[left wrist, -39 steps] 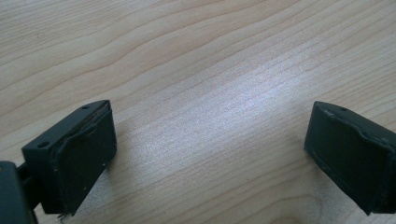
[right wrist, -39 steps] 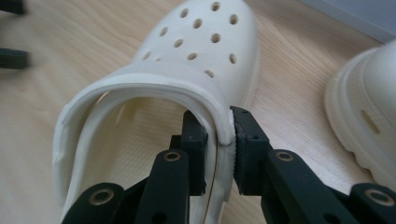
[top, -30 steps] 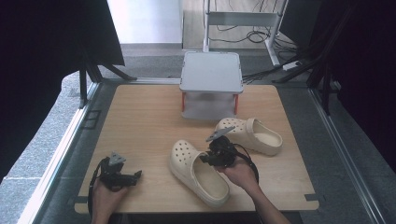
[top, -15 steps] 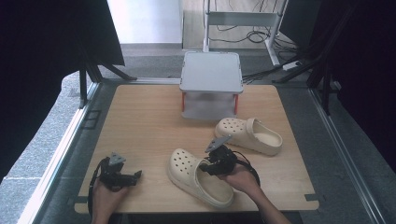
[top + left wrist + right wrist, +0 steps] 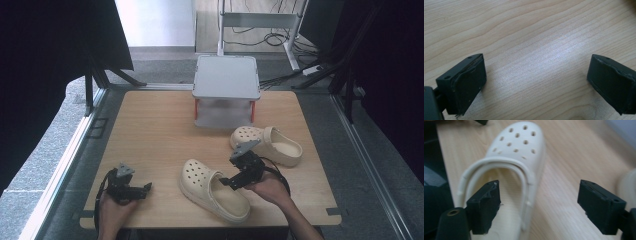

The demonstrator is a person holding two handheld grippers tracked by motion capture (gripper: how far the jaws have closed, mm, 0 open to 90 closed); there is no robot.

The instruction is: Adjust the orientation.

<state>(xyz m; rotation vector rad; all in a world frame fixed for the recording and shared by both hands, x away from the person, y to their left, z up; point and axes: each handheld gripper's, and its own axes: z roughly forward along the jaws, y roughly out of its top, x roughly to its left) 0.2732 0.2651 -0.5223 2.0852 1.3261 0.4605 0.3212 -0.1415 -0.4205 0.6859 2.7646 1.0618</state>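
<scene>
Two cream clogs lie on the wooden table (image 5: 150,130). The near clog (image 5: 212,190) rests toe to the left by the front edge; the far clog (image 5: 270,144) lies behind it to the right. My right gripper (image 5: 227,181) hovers at the near clog's heel side. Its jaws have just been opening and now straddle the side wall and strap of that clog (image 5: 519,147) without pressing it; the right gripper (image 5: 539,205) is open. At the front left, my left gripper (image 5: 142,189) rests low over bare wood, and the left gripper (image 5: 536,82) is open and empty.
A translucent box with a grey lid and red latches (image 5: 226,90) stands at the back middle of the table. Cables trail from both grippers. Metal frame rails run along the table's left and right sides.
The right gripper's jaws went from shut on the near clog's rim to wide apart, letting it go. The clog settled slightly nearer the front edge. The left gripper stayed put.
</scene>
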